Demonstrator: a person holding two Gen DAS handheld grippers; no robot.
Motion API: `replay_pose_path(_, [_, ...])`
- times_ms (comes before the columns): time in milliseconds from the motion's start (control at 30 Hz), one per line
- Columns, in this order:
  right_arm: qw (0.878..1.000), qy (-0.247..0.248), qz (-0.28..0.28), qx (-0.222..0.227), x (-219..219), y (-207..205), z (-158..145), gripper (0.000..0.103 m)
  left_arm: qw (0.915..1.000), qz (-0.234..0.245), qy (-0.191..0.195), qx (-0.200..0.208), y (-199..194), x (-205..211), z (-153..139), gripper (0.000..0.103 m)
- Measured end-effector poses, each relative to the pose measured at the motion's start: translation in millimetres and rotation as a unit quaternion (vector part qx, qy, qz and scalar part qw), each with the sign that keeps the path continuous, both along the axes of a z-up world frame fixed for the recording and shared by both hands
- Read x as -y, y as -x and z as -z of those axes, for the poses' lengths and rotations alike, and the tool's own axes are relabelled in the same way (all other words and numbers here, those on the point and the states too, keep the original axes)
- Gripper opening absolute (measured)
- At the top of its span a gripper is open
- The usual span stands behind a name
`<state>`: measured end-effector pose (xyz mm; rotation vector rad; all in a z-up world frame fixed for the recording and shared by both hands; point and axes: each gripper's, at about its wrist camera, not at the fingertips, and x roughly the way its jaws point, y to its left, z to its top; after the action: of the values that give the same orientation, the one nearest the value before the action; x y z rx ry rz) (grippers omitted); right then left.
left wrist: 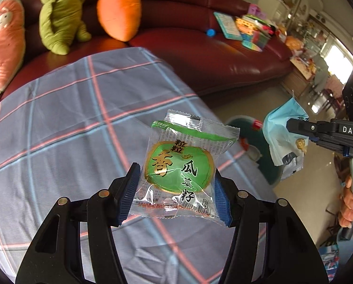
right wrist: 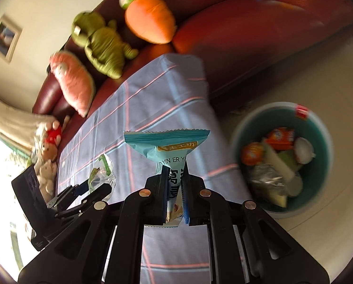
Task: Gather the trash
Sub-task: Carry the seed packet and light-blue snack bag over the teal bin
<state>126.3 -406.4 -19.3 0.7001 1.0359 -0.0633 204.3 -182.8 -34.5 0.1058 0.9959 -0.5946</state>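
Clear glossy plastic snack packet w/ green print – crinkly film, shiny highlights; pale-blue plastic wrapper looks matter, w/ serrated edges. Grey-blue checked cloth table cover is soft woven fabric, dark red leather-look sofa smooth w/ a sheen. Teal round plastic bin smooth; black matt plastic gripper fingers w/ ribbed blue pads.

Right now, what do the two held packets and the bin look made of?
Green packet: glossy clear plastic film, glare and crimped ends. Blue packet: matte film, likely plastic, with a serrated seal. Bin: looks like smooth teal moulded plastic, though blurred.
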Motion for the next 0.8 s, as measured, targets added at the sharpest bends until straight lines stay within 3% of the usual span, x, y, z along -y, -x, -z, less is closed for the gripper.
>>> replay_pose_path(467, [0.996,-0.013,0.09,0.013,103,68,9,0.009,0.997,0.076,-0.008,-0.011,22,119,4,0.059])
replay_pose_path(800, [0.994,-0.019,0.106,-0.001,132,78,21,0.01,0.9937,0.109,-0.02,-0.021,31,174,19,0.059])
